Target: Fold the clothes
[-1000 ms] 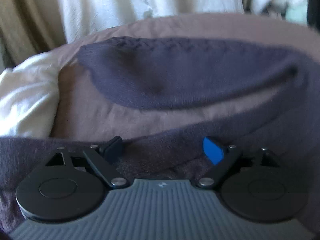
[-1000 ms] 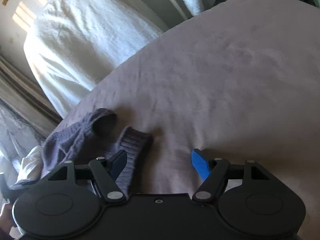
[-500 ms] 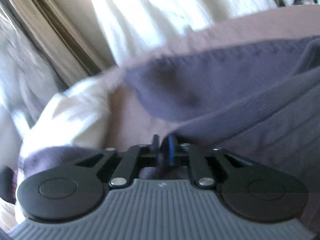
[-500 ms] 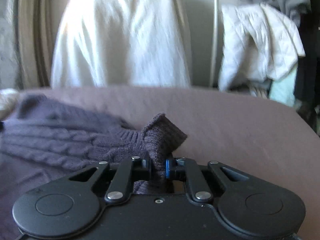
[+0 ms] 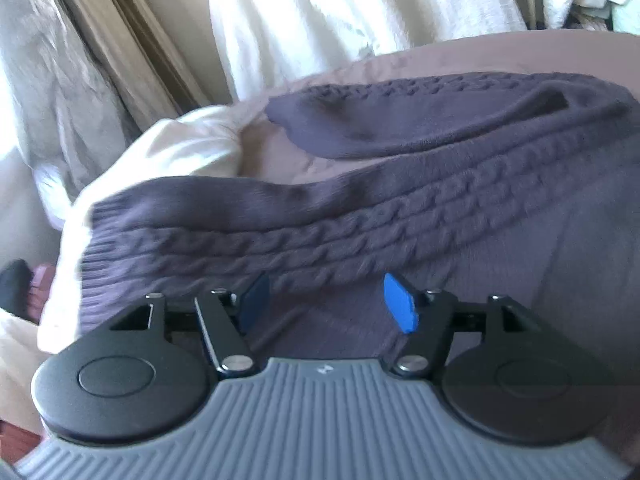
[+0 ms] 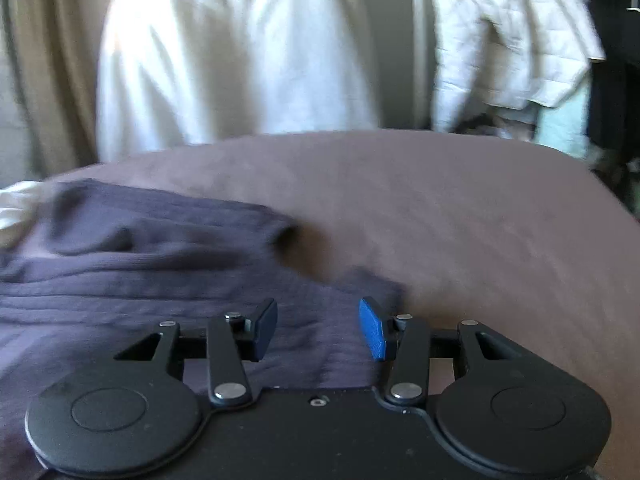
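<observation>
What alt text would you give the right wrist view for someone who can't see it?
The right gripper, jaws opening and gripping nothing, hangs over a dark purple knit sweater spread on a mauve bedsheet. White fabric hangs behind the bed, blurred.

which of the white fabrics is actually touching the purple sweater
The crumpled white cloth at the bed's left edge: the purple sweater has its ribbed cuff draped over it. The white sheet and quilted white jacket hang behind the bed.

strong daylight from upper left, glare on the white fabric; motion blur, fisheye-curved edges.
</observation>
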Demonstrator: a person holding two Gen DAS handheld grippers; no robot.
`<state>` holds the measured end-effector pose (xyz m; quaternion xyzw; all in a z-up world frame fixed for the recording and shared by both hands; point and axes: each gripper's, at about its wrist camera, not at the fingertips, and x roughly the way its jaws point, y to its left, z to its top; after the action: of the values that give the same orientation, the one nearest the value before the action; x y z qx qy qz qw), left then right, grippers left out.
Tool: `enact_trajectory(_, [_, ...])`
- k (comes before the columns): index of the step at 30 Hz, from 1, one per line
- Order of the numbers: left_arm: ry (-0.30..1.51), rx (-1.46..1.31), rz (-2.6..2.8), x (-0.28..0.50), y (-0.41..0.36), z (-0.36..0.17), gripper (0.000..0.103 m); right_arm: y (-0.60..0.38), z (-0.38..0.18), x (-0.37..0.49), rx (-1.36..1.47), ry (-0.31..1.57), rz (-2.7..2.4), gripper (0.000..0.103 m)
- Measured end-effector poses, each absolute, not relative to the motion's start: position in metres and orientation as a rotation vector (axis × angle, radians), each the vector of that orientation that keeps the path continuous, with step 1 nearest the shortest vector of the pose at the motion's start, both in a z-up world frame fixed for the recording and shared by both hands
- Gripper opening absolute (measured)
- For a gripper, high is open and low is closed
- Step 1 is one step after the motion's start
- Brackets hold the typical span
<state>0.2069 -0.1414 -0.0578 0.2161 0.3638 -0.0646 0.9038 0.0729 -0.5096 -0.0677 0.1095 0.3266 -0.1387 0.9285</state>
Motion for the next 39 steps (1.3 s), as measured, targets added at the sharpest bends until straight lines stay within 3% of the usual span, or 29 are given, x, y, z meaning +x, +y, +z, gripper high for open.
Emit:
enact_trajectory(6, [0.763, 0.439, -0.118, 0.131, -0.114, -0.035, 0.073, -0.453, -0.039, 0.037, 0.182, 0.680, -0.011, 0.051])
enact_trajectory(8, [0.781, 0.392, -0.078, 0.104, -0.100, -0.034, 0.078, -0.431, -0.033, 0.021, 0.134, 0.689, 0.073, 0.056])
enact_trajectory(15, [0.928, 0.061, 0.110, 0.032, -0.038, -0.058, 0.081, -0.361, -0.038, -0.028, -0.029, 0.767, 0.315, 0.059])
enact_trajectory(23, [0.918, -0.031, 0.160, 0.024, -0.004, -0.059, 0.081, -0.315, -0.061, -0.039, -0.068, 0.841, 0.383, 0.059])
enact_trajectory(30, [1.000, 0.018, 0.175, 0.031, 0.002, -0.084, 0.082, -0.273, -0.067, -0.028, -0.184, 0.887, 0.447, 0.059])
enact_trajectory(36, [0.968, 0.067, 0.212, 0.034, 0.008, -0.089, 0.082, -0.244, -0.075, -0.021, -0.213, 0.934, 0.503, 0.059])
enact_trajectory(39, [0.983, 0.051, 0.196, 0.036, 0.016, -0.097, 0.082, -0.229, -0.083, -0.017, -0.238, 0.974, 0.524, 0.063])
